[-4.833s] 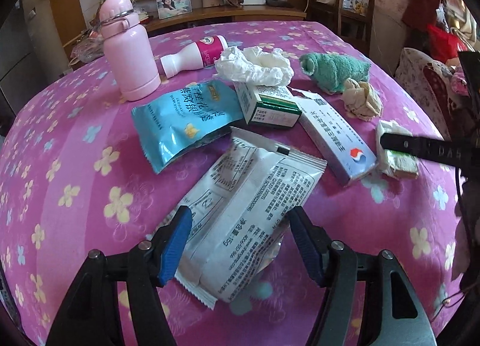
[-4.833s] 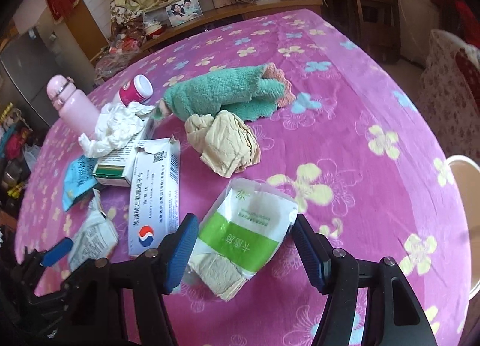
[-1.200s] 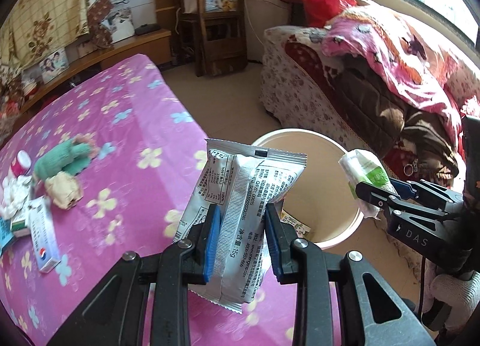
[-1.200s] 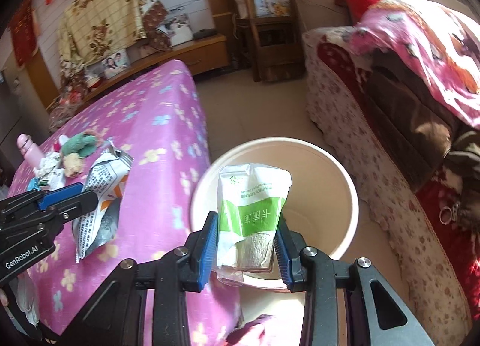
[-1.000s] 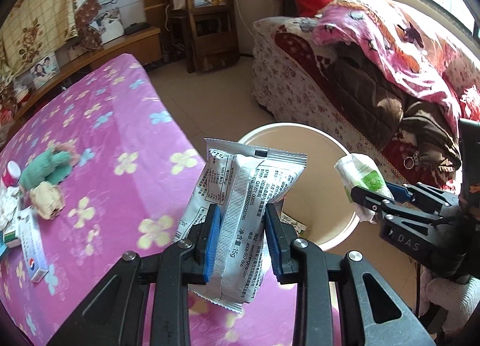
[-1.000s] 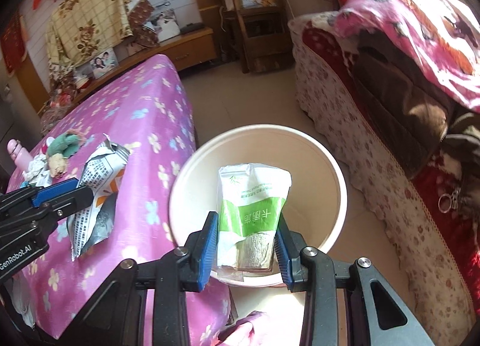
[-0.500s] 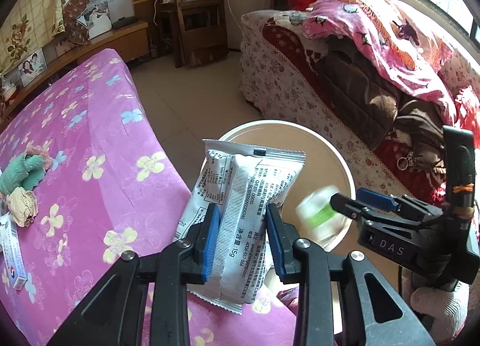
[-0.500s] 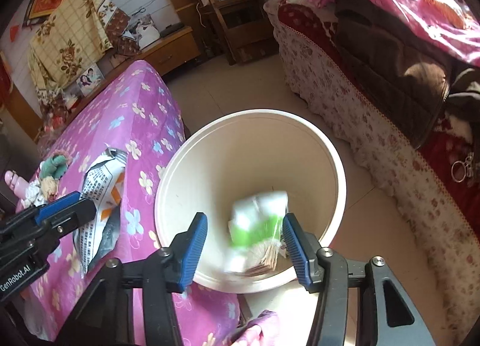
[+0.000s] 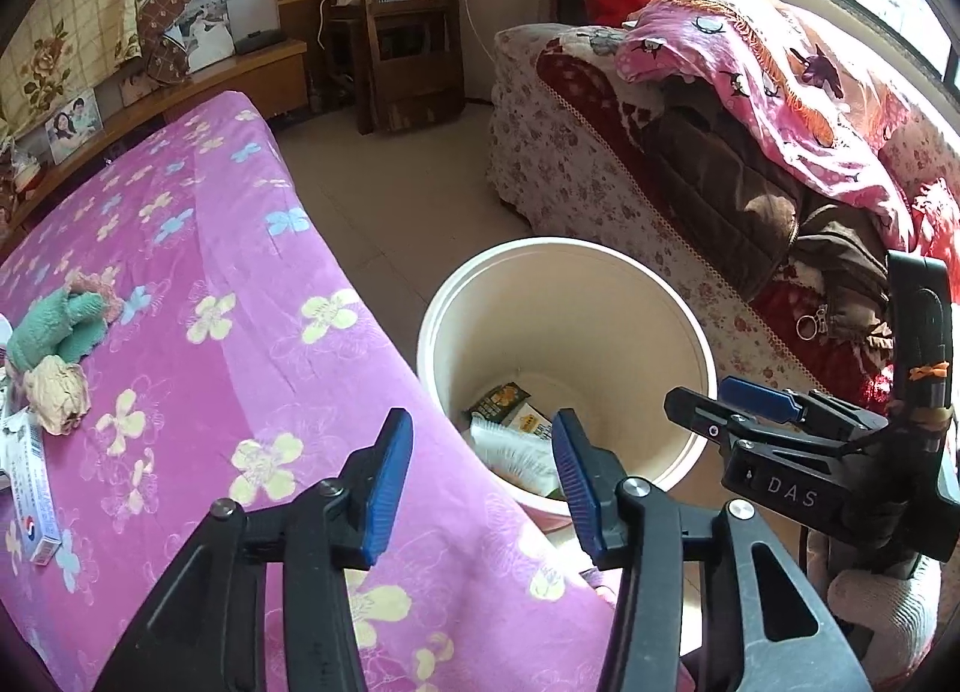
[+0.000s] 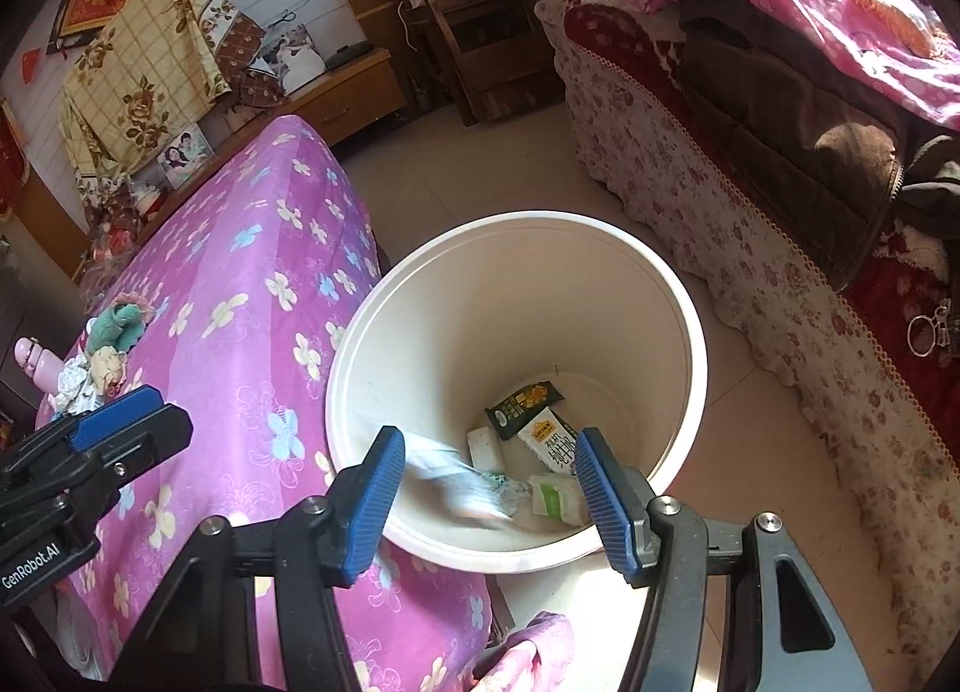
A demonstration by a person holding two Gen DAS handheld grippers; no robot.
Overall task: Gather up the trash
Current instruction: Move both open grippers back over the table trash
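A cream trash bin (image 9: 567,254) (image 10: 516,227) stands on the floor beside the pink flowered table (image 9: 198,368) (image 10: 240,344). My left gripper (image 9: 480,476) is open and empty over the table's edge next to the bin. My right gripper (image 10: 486,494) is open and empty above the bin's near rim. The white printed wrapper (image 10: 456,482) (image 9: 516,455) is blurred, falling inside the bin. The green-and-white packet (image 10: 555,497) lies on the bin's bottom with a few other wrappers (image 10: 525,401).
Left on the table are a green towel (image 9: 60,323), a crumpled tan paper (image 9: 57,395), a white medicine box (image 9: 30,500) and a pink bottle (image 10: 33,359). A floral sofa (image 9: 660,176) with blankets stands right of the bin. A wooden shelf (image 9: 408,26) stands at the back.
My left gripper has opened and let go of the white wrapper, which now drops into the bin. The green packet released by my right gripper has landed on the bin's bottom.
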